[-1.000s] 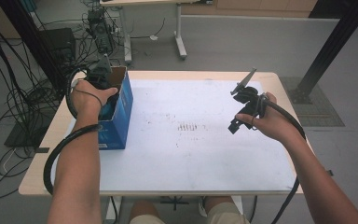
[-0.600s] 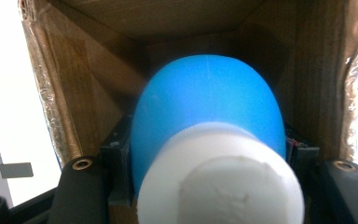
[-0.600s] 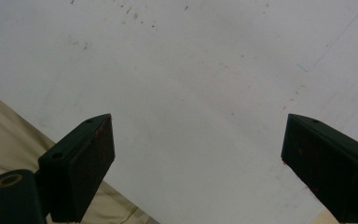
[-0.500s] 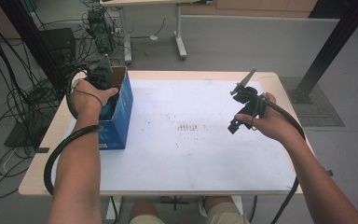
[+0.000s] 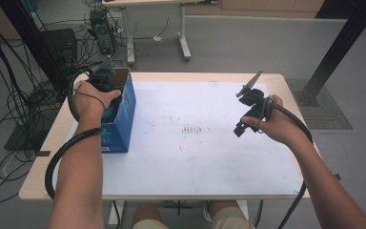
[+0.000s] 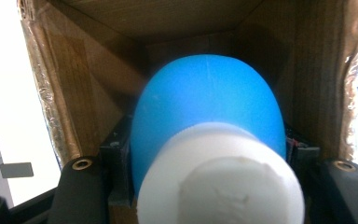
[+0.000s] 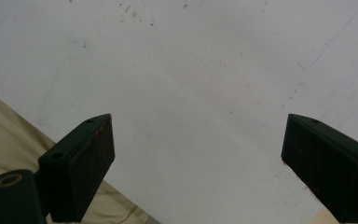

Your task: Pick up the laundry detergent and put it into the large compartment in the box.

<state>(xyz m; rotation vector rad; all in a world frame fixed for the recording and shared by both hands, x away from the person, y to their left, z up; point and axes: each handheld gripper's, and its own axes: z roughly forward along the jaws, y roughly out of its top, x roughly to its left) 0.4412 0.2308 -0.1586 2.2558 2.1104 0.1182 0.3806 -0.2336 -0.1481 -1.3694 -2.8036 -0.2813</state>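
A blue cardboard box (image 5: 124, 119) with an open top stands at the table's left side. My left gripper (image 5: 104, 78) reaches down into it from above. In the left gripper view, the box's brown inner walls (image 6: 98, 70) surround a rounded blue object (image 6: 205, 102) with a white cap (image 6: 223, 186), and the left gripper (image 6: 209, 154) is shut on that object's sides. My right gripper (image 5: 240, 126) hovers over the right half of the white table (image 5: 195, 157). The right gripper (image 7: 196, 158) is open wide with nothing between its jaws.
Faint dark marks (image 5: 195, 130) dot the middle of the tabletop. Thick black cables (image 5: 62, 157) trail from both grippers off the table's near edge. Cables and equipment (image 5: 100, 33) crowd the floor beyond the far left corner, and a black post (image 5: 338, 47) stands at the far right.
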